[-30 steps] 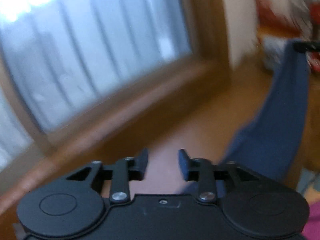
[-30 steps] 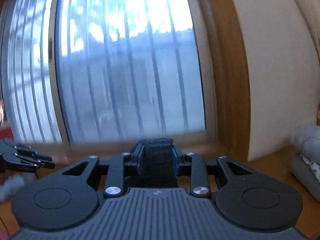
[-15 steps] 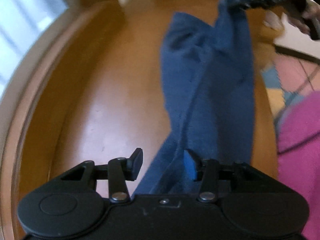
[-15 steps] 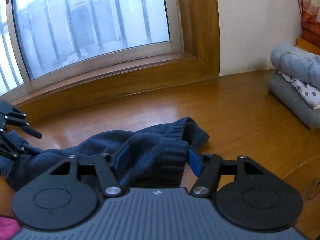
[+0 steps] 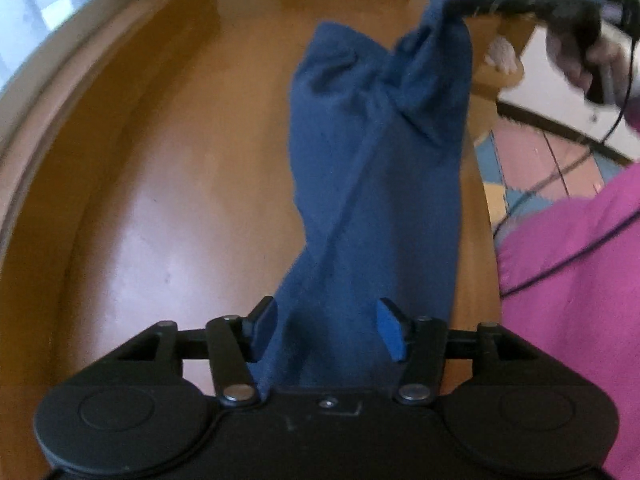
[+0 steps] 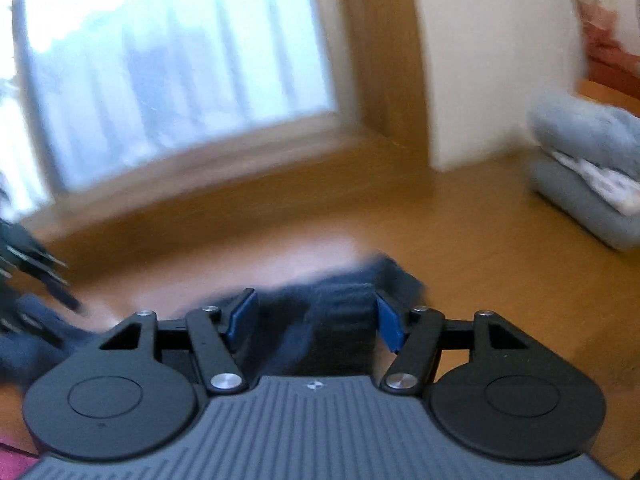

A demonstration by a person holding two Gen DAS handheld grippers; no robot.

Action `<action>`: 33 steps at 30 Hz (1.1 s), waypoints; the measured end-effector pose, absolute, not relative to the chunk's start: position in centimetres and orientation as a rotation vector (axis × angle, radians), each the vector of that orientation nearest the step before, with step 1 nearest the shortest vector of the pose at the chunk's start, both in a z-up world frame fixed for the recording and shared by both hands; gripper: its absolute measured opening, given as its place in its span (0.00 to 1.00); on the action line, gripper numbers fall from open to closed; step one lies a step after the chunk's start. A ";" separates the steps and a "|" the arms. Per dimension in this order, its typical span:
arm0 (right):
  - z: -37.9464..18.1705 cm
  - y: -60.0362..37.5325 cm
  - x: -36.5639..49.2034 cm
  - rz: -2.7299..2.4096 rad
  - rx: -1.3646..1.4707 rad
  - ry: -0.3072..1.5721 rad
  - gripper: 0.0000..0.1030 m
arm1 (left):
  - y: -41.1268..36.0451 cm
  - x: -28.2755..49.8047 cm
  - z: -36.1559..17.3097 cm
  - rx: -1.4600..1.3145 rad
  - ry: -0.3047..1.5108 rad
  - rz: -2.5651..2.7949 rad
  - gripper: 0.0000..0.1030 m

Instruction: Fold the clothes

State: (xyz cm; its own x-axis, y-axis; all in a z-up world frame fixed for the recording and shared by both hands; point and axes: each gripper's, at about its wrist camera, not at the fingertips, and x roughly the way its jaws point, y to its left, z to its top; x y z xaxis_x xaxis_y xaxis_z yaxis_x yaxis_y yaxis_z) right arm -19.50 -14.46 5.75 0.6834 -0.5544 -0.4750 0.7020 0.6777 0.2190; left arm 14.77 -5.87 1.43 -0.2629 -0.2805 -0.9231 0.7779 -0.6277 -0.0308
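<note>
A dark blue knit garment (image 5: 380, 168) lies stretched along the wooden table (image 5: 180, 160), twisted in the middle. My left gripper (image 5: 326, 320) points down over its near end. Its jaws are opening, and cloth lies between the blue pads (image 5: 390, 332) without being pinched. The far end rises to my right gripper (image 5: 456, 2), blurred at the top right. In the right wrist view, the right gripper (image 6: 316, 320) has its jaws opening wide, with the garment's ribbed hem (image 6: 344, 320) loose between them. The left gripper (image 6: 60, 284) shows at the left edge.
A folded pile of grey and patterned clothes (image 6: 588, 176) sits at the table's far right, near the wall. A wood-framed window (image 6: 180, 60) runs behind the table. Beyond the table's right edge are a coloured floor mat (image 5: 532, 160), a person's hand (image 5: 592, 56) and a pink sleeve (image 5: 580, 280).
Both grippers dropped from facing the window toward the table. The right jaws let go of the hem they pinched, and the left jaws widened. The garment now rests along the table.
</note>
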 end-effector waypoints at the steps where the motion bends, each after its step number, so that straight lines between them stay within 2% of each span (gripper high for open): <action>1: 6.4 -14.4 -18.8 -0.651 0.403 0.385 0.70 | -5.9 14.6 0.9 1.292 0.648 -1.954 0.51; 3: 7.3 -14.4 -17.0 -0.504 0.387 0.385 0.74 | -5.7 14.5 0.4 1.287 0.641 -1.946 0.51; 7: 7.8 -14.8 -11.3 -0.363 0.291 0.464 0.74 | -5.5 15.4 0.4 1.199 0.661 -1.916 0.58; 11: 8.8 -14.8 -7.8 -0.351 0.170 0.522 0.74 | -4.9 16.6 0.1 1.135 0.708 -1.912 0.60; 16: 9.0 -17.7 -6.3 -0.189 0.285 0.605 0.76 | -4.7 17.2 -1.0 1.106 0.752 -1.908 0.60; 20: 4.6 -19.0 -0.6 0.033 0.381 0.758 0.74 | -4.4 18.0 -0.9 1.069 0.757 -1.901 0.62; 23: 1.4 -19.2 2.9 0.134 0.428 0.874 0.66 | -3.7 18.7 -0.6 1.044 0.760 -1.888 0.62; 24: 0.7 -19.2 3.6 0.163 0.438 0.898 0.60 | -3.6 18.7 -0.6 1.033 0.761 -1.879 0.62; 25: 0.1 -19.1 4.1 0.190 0.445 0.921 0.44 | -3.5 18.7 -0.5 1.024 0.758 -1.866 0.62; 26: -0.2 -18.8 4.4 0.214 0.440 0.930 0.32 | -3.4 18.7 -0.4 1.019 0.749 -1.857 0.62; 27: -0.2 -18.4 4.4 0.235 0.428 0.930 0.10 | -3.3 18.7 -0.2 1.015 0.735 -1.853 0.62; 28: 0.0 -17.8 4.3 0.251 0.406 0.918 0.02 | -2.9 19.1 0.2 1.010 0.718 -1.849 0.62; 33: 3.7 -14.9 1.4 0.311 0.236 0.793 0.02 | -2.6 18.6 2.7 0.944 0.635 -1.881 0.61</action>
State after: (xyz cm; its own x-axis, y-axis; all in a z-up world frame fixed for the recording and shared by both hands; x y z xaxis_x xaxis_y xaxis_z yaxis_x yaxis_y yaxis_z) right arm 1.43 -14.90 3.69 0.6599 0.3602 -0.6594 -0.1845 0.9284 0.3225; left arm 18.58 -2.62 2.68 -0.2945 -0.4961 -0.8168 0.8895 -0.4547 -0.0445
